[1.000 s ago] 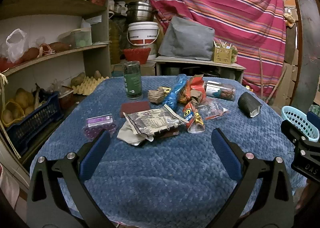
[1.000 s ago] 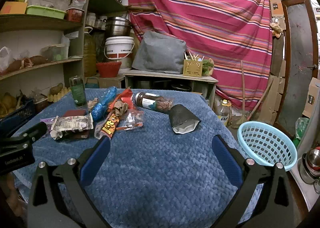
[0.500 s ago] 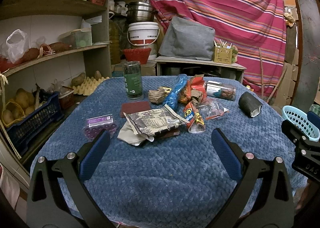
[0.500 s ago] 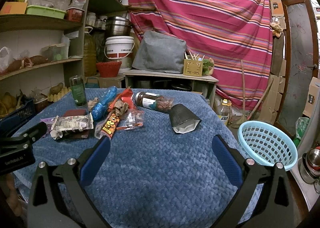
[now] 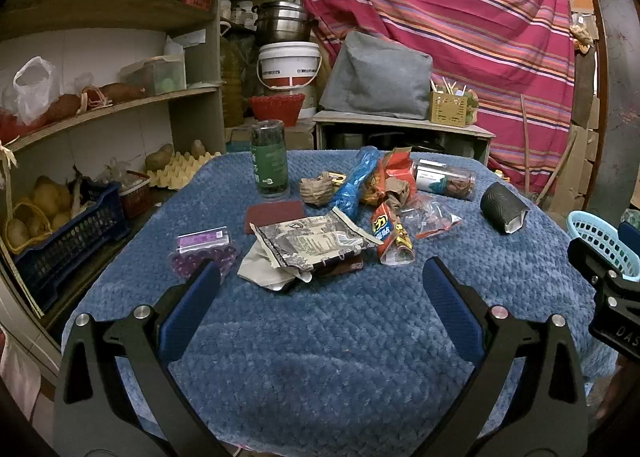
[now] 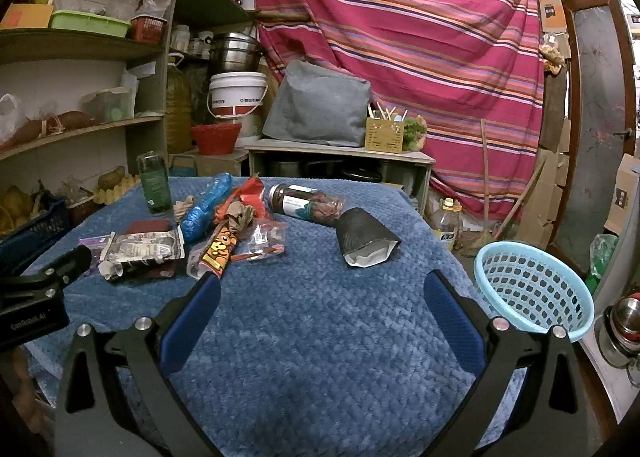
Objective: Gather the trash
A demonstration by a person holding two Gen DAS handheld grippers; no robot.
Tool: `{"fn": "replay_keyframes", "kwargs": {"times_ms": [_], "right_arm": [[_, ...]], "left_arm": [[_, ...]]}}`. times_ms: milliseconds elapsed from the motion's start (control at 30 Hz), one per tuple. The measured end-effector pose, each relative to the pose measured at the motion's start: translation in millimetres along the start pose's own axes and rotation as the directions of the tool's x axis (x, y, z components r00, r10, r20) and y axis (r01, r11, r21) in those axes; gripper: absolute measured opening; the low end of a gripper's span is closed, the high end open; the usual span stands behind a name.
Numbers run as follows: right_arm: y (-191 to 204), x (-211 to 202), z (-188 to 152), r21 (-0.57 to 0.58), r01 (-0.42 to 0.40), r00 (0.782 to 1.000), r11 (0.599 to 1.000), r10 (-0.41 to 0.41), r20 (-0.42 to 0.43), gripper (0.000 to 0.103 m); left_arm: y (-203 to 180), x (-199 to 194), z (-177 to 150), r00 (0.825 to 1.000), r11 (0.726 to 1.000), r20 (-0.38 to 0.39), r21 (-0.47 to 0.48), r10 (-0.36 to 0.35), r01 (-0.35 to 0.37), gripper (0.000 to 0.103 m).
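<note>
Nothing has shifted: both grippers, left [image 5: 320, 277] and right [image 6: 320, 289], hover spread wide, empty; grab the black pouch [image 6: 366, 237] nearest the basket [image 6: 534, 291] first.

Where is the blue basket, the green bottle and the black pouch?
blue basket [image 6: 534, 289], right wrist view, on its holed inner wall.
green bottle [image 5: 270, 161], left wrist view, on its label.
black pouch [image 6: 362, 231], right wrist view, on its dark body.

Crumpled wrappers [image 5: 384, 233] and a grey printed bag [image 5: 316, 243] lie heaped mid-table; a black pouch [image 6: 366, 239] lies apart; a light-blue basket [image 6: 534, 291] stands empty beside the table.
</note>
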State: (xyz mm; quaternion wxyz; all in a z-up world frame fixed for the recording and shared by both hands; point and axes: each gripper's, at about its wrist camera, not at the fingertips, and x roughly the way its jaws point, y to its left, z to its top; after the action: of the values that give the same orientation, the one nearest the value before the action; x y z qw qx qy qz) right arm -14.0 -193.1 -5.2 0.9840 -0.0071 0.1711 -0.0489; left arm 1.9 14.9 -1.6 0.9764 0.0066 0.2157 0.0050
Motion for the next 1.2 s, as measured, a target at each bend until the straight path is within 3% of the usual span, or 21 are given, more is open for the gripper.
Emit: {"fn": "replay_keyframes", "kwargs": {"times_ms": [1200], "right_arm": [[-2.9,2.7,-1.5,0.002,0.007,1.0,1.0,-0.007,0.002,0.099]], "left_arm": [[-4.2,3.3,-2.7,1.0,1.0,-0.012,0.002,0.001,-0.001,0.098]]}}
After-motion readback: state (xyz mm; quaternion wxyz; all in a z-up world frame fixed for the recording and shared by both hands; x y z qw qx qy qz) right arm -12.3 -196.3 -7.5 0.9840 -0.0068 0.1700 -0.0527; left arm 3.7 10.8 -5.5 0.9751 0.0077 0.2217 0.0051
